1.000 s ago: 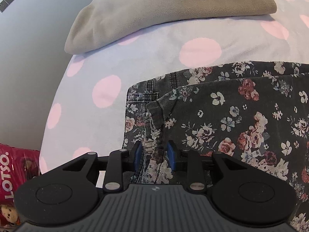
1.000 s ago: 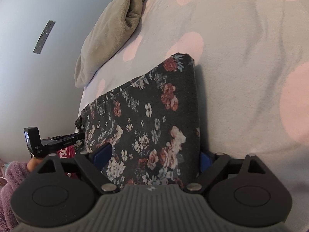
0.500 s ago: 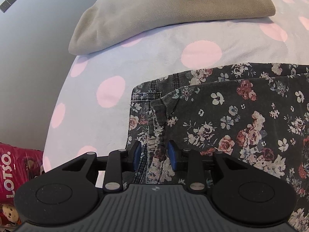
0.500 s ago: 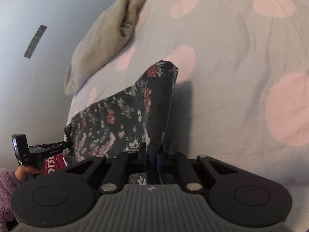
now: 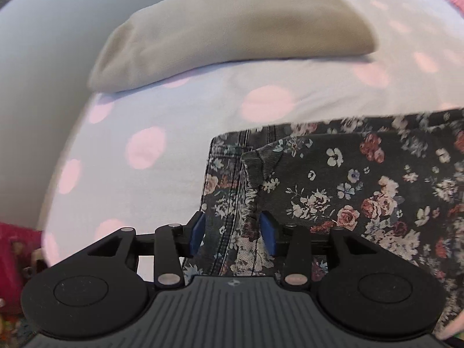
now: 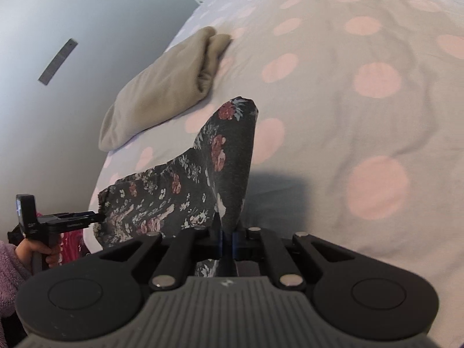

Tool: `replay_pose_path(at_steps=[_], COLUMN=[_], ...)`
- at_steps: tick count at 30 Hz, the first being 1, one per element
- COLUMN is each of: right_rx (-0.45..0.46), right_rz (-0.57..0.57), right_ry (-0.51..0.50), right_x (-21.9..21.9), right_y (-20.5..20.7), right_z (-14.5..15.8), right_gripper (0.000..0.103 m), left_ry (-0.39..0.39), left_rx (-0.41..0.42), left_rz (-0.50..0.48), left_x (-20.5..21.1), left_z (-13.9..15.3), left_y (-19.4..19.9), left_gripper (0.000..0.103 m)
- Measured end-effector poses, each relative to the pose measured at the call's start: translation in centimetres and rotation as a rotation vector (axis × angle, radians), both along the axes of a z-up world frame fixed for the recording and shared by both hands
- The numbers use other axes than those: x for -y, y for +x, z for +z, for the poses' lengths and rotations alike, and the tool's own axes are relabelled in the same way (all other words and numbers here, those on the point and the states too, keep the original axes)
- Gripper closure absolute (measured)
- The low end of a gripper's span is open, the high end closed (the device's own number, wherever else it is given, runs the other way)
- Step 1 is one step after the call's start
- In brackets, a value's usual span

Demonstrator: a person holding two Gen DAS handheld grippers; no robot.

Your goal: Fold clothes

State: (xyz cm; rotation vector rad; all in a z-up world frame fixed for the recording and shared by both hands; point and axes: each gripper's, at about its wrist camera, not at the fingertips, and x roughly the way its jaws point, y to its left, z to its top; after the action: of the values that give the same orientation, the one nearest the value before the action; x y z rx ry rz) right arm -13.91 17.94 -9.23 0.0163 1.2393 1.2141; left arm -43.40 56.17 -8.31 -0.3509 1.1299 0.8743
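The floral garment (image 5: 333,200) lies on the bed (image 5: 174,116), on a pale sheet with pink dots. The left gripper (image 5: 232,229) has its jaws parted around the garment's gathered hem, the blue pads (image 5: 196,229) standing clear on both sides. The right gripper (image 6: 227,240) has its jaws closed on an edge of the same garment (image 6: 185,191), lifting it into a peak above the sheet. A folded beige cloth (image 5: 240,32) lies farther back, apart from the garment.

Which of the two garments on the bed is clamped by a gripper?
The dark floral garment, pinched by the right gripper; the folded beige one lies untouched near the wall.
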Motion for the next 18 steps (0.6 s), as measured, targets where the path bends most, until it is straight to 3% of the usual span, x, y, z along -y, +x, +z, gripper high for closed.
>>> replay_pose_path(at_steps=[7,12,18], right_rx=[0.1,0.172,0.138], right_rz=[-0.092,-0.187,-0.277], right_ry=[-0.08,-0.151,-0.223], right_x=[6.3,11.7,15.5], right_y=[3.5,7.1,10.2], right_z=[3.1,4.5,2.5], right_gripper=[0.097,0.097,0.097], left_ry=[-0.079,-0.154,-0.225], left_rx=[0.121,0.101,0.087], left_rz=[-0.143,-0.223,-0.234], left_x=[1.4,2.1,3.5], left_z=[2.6,2.3,0.3], left_y=[6.7,12.8,15.5], left_gripper=[0.07,0.07,0.065])
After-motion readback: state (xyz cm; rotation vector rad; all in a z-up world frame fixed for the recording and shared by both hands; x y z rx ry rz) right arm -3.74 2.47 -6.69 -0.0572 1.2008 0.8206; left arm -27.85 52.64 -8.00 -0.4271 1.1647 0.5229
